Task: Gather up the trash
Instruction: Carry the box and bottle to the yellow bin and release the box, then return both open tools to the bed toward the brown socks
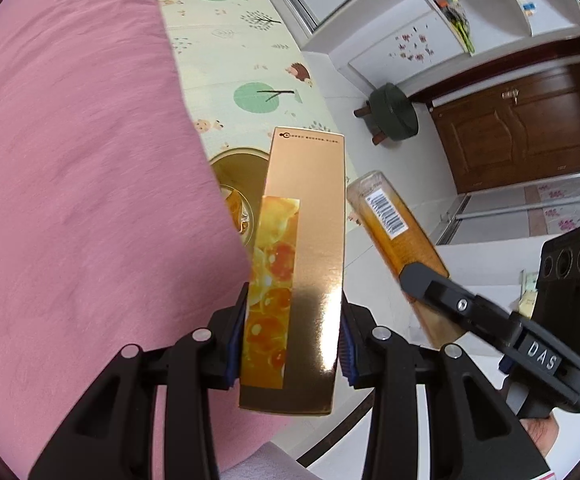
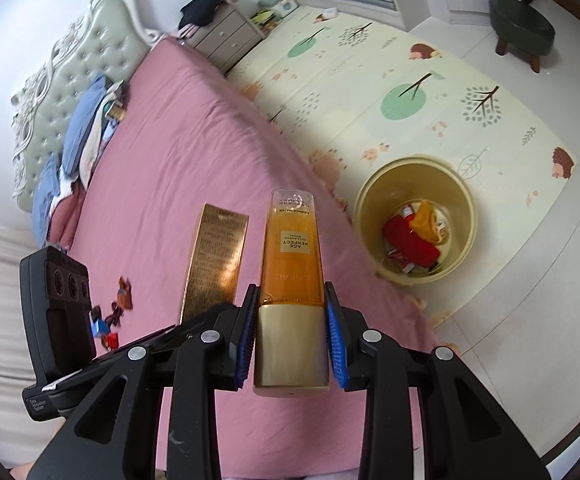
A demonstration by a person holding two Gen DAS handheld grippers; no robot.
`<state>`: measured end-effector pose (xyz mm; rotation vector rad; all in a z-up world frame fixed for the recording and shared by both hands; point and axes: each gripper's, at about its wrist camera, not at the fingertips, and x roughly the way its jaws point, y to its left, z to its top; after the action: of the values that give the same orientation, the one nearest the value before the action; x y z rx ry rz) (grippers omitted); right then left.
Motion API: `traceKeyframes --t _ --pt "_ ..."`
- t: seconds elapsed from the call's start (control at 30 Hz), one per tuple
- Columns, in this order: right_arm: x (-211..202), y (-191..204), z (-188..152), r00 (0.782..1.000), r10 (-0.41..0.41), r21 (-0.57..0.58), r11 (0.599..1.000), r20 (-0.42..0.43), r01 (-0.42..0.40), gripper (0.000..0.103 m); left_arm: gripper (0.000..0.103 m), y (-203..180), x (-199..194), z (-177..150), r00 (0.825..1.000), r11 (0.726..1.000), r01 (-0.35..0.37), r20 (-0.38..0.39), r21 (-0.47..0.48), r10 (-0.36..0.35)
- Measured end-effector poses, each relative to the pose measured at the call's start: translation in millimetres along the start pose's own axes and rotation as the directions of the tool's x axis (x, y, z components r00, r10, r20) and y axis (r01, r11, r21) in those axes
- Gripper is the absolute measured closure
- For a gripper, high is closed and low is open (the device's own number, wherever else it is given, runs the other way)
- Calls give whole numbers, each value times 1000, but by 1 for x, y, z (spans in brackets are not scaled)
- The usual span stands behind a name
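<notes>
My left gripper (image 1: 294, 336) is shut on a tall gold carton (image 1: 306, 248) with an orange picture strip, held upright over the edge of the pink bed (image 1: 74, 184). My right gripper (image 2: 290, 340) is shut on an orange bottle (image 2: 292, 256) with a gold cap, cap end between the blue pads. The same bottle (image 1: 394, 224) and the right gripper (image 1: 422, 280) show in the left wrist view to the right. The gold carton (image 2: 216, 256) shows left of the bottle in the right wrist view. A yellow bin (image 2: 414, 232) holding red and orange wrappers stands on the mat beside the bed; the carton partly hides the bin (image 1: 238, 176) in the left view.
A patterned play mat (image 2: 430, 92) covers the floor by the bed. A dark green stool (image 1: 392, 112) stands near a brown door (image 1: 514, 124). Small wrappers (image 2: 114, 312) lie on the pink sheet. Pillows and clothes (image 2: 82, 132) pile at the headboard, next to a nightstand (image 2: 226, 36).
</notes>
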<state>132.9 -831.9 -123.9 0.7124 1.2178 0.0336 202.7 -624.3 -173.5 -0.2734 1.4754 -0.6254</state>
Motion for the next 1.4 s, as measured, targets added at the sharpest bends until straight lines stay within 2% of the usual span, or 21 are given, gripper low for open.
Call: traceKeyframes --t 0.23,0.4,0.43,0.47,0.5,0.53,0.57,0.73,0.87,1.03,1.4 --pt "-2 -36 38 999 -7 51 999 37 5 72 66 -27 35 38 998 999 -13 -54 34 15" --pt "-5 -53 61 998 0 77 997 63 -5 72 65 -46 52 63 998 998 -6 -56 67 10" --pt "-6 -57 65 998 -1 86 996 68 -4 71 62 -51 55 69 999 997 -5 -54 78 9" --pt "-6 -62 69 997 -6 98 995 76 -1 71 42 -55 58 74 999 995 -16 -49 94 21" --pt "-8 -69 74 996 -11 114 993 92 0 66 27 -57 58 75 999 994 -35 -37 108 39" --pt "-9 -74 78 994 -11 127 992 105 -3 57 27 -60 58 78 998 990 -57 -8 131 59" --pt "-11 -78 82 993 -9 139 990 120 -8 54 26 -64 60 81 998 987 -64 -5 145 65" --pt "-13 -87 92 993 -20 171 985 119 -1 53 20 -69 66 89 994 978 -93 -35 187 101" --pt "-10 -84 91 995 -25 169 986 102 8 53 12 -69 63 89 993 979 -99 -41 178 108" --pt "-6 -71 86 997 -24 154 988 77 12 53 11 -59 58 83 994 986 -89 -55 143 97" --pt "-4 -31 66 999 -1 78 997 44 -2 51 11 -31 18 60 995 990 -97 -9 101 98"
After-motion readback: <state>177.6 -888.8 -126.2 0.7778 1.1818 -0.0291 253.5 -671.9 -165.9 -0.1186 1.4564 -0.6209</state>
